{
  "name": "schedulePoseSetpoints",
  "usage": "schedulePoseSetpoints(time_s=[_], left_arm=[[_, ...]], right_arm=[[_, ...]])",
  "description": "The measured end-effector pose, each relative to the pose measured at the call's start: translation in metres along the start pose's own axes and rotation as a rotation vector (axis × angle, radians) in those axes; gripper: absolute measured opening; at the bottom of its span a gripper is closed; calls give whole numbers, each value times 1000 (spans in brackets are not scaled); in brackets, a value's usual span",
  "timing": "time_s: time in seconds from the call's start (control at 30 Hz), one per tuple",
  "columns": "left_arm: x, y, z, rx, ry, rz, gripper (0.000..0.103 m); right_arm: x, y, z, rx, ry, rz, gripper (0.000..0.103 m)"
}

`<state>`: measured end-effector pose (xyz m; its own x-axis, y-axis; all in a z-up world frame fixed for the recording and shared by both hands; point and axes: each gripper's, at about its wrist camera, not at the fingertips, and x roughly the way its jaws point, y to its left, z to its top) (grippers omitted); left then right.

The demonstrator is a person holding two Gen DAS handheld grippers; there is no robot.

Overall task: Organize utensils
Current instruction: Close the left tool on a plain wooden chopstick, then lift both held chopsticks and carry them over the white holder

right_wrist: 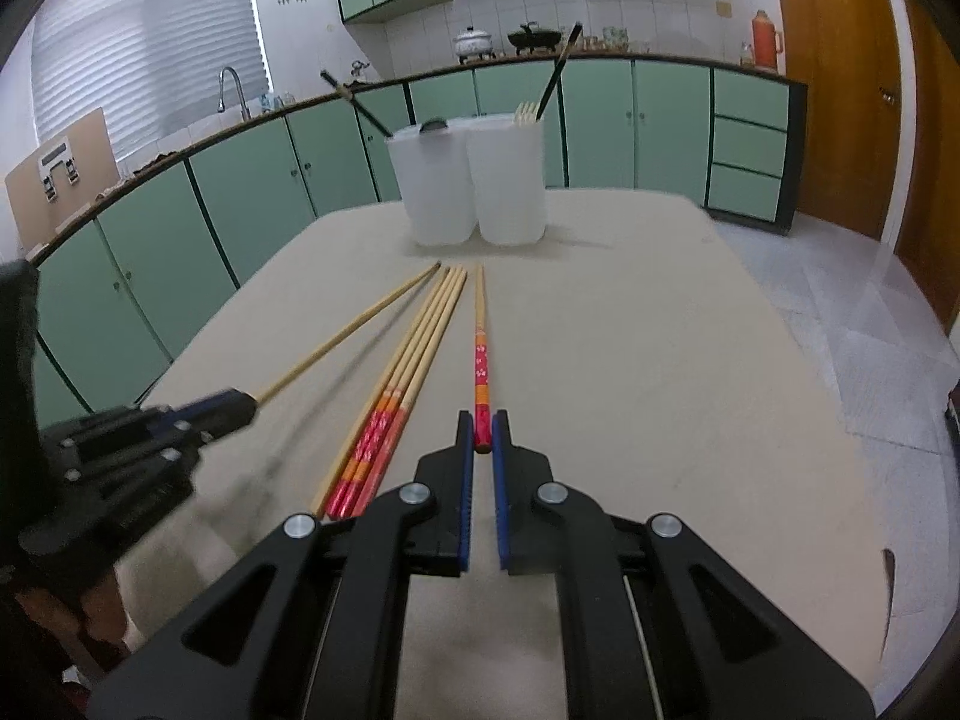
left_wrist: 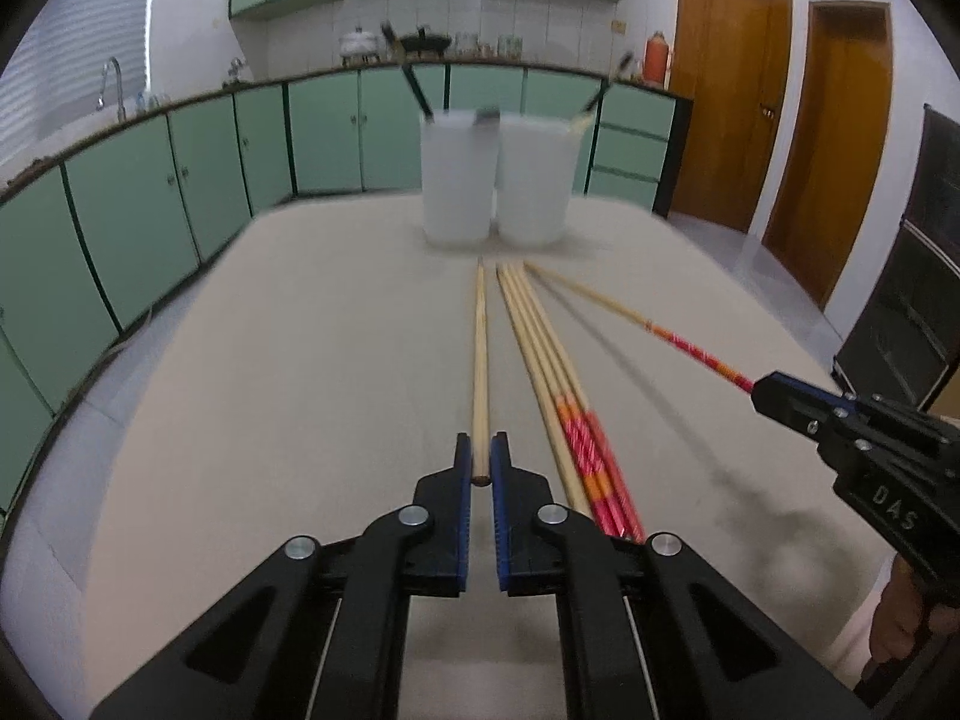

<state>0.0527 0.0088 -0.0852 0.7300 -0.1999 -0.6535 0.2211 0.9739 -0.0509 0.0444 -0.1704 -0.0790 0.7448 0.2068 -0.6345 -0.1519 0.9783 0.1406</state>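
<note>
My left gripper is shut on the thick end of a plain wooden chopstick and holds it just above the beige table. My right gripper is shut on a red-handled chopstick; it also shows at the right of the left wrist view. Three red-handled chopsticks lie together on the table between the two held ones, also seen in the right wrist view. Two white tubs stand at the table's far end with utensils sticking out.
Green kitchen cabinets run along the left and back with a sink tap. Wooden doors are at the right. The left gripper shows at the left of the right wrist view.
</note>
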Motion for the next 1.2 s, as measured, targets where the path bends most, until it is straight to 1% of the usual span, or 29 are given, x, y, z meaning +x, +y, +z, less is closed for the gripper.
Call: schedulePoseSetpoints(time_s=[0.27, 0.43, 0.53, 0.63, 0.73, 0.83, 0.93, 1.2], left_arm=[[-38, 2, 42, 6, -138, 4, 6], [-51, -2, 67, 26, -207, 7, 6], [-54, -2, 83, 41, -235, 6, 6], [-55, -5, 101, 61, -267, 18, 6], [-54, -6, 115, 67, -288, 19, 6], [-53, -3, 130, 70, -300, 19, 6], [-52, -2, 140, 69, -304, 12, 6], [-57, 1, 153, 82, -304, -23, 6]], right_arm=[[-21, -9, 27, -5, -77, 5, 5], [-32, -13, 52, -4, -121, 40, 5], [-33, -15, 72, 3, -115, 80, 5], [-32, -16, 91, 1, -100, 102, 5], [-33, -16, 117, -15, -98, 116, 5], [-37, -13, 138, -34, -108, 134, 5], [-40, -10, 155, -63, -107, 132, 5], [-48, -9, 183, -104, -105, 160, 5]])
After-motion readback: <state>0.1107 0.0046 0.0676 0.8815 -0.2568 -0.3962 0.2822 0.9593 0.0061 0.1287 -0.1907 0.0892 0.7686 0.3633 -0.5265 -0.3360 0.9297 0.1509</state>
